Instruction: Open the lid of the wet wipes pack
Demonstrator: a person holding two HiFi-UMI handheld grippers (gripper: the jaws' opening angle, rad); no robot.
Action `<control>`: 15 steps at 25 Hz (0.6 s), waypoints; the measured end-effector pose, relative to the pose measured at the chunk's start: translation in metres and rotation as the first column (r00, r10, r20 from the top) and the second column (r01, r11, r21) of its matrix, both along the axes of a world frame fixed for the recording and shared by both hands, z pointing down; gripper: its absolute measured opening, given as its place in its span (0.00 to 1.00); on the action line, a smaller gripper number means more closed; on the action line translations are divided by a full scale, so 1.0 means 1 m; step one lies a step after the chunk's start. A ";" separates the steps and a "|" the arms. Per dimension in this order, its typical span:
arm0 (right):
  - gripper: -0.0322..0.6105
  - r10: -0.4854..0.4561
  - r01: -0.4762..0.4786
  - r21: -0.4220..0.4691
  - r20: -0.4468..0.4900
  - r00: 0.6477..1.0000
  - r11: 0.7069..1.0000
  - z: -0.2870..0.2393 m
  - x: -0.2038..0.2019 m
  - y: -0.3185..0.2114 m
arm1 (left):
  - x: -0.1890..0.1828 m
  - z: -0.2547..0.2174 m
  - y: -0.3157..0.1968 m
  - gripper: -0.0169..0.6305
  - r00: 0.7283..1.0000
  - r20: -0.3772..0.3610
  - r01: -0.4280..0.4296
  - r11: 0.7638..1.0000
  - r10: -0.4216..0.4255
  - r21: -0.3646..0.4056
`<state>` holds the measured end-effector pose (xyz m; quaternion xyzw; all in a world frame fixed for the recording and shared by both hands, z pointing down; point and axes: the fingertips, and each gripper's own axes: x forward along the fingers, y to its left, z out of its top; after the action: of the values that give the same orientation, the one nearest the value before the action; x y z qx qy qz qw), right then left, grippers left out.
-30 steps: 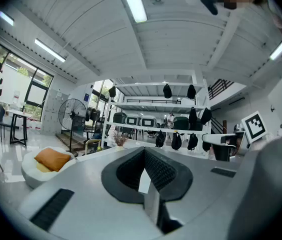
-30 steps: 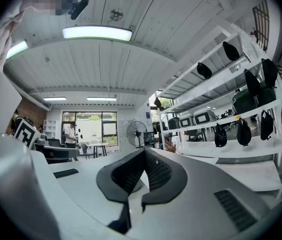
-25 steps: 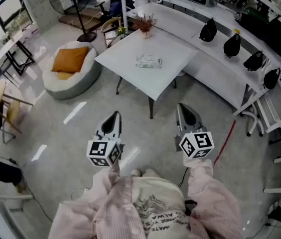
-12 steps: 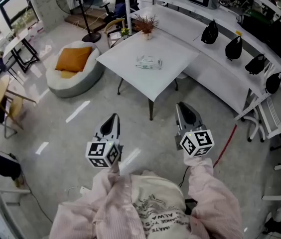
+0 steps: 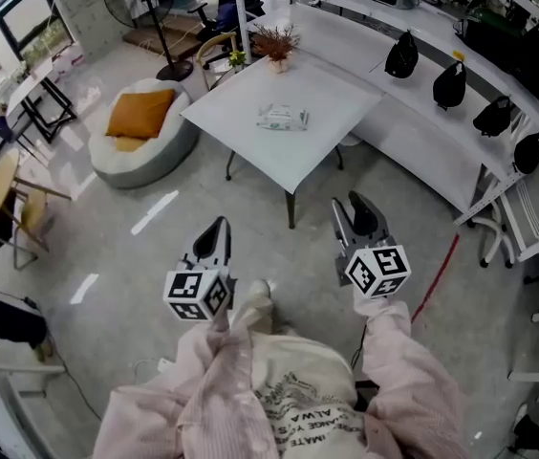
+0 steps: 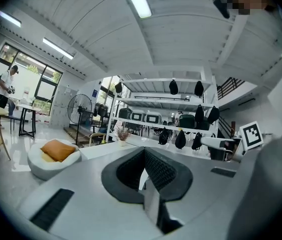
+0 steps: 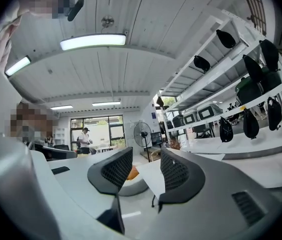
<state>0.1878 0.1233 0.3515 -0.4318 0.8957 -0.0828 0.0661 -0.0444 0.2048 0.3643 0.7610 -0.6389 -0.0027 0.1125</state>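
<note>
Nearest the camera, a person in pale pink ribbed sleeves [image 5: 405, 381] holds a grey two-jaw tool in each hand above a glossy grey floor [image 5: 126, 256]. Each tool carries a cube with black-and-white square markers.

The left tool [image 5: 218, 228] points ahead with its dark ribbed jaws pressed together and nothing between them. The right tool [image 5: 354, 208], level with it and well apart from it, is opening its jaws. A clear gap shows between the pads, and nothing is in that gap.

Well beyond both tools stands a white square worktop [image 5: 250, 151] on thin dark legs. The small white wet wipes pack [image 5: 283, 118] lies flat near its middle, touched by neither tool. It is too small to tell how its lid sits.

A small pot of reddish dried plant [image 5: 276, 46] stands at the worktop's far corner. To the left, a round white beanbag [image 5: 150, 151] holds an orange cushion [image 5: 136, 113]. To the right, black bags [image 5: 400, 57] sit along a long white shelf [image 5: 422, 132].
</note>
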 end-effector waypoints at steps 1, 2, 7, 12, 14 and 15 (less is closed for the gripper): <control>0.27 0.003 -0.003 -0.004 0.002 1.000 1.000 0.002 0.000 -0.001 | 0.000 0.002 -0.001 0.03 1.000 0.000 -0.002 1.000 0.002 -0.004; 0.28 0.005 -0.005 -0.009 0.003 1.000 1.000 0.003 -0.001 -0.003 | -0.002 0.003 -0.003 0.03 1.000 -0.003 -0.003 1.000 0.003 -0.008; 0.29 0.018 -0.018 0.018 -0.045 0.999 1.000 0.003 -0.003 -0.016 | -0.004 0.014 -0.021 0.03 1.000 -0.026 -0.014 1.000 0.013 -0.023; 0.29 0.031 -0.028 0.039 -0.074 0.997 0.999 0.006 -0.021 -0.040 | -0.018 0.027 -0.050 0.03 0.999 -0.033 -0.032 0.998 0.030 -0.052; 0.29 0.038 -0.037 0.026 -0.069 0.997 0.999 0.010 -0.030 -0.054 | -0.028 0.027 -0.065 0.03 0.999 -0.028 -0.037 0.998 0.036 -0.055; 0.29 0.042 -0.040 0.021 -0.067 0.997 0.999 0.012 -0.035 -0.060 | -0.034 0.028 -0.072 0.03 0.999 -0.027 -0.041 0.997 0.040 -0.058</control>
<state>0.1525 0.0630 0.3632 -0.4520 0.8892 -0.0579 0.0418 -0.0780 0.1330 0.3919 0.7701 -0.6217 0.0085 0.1430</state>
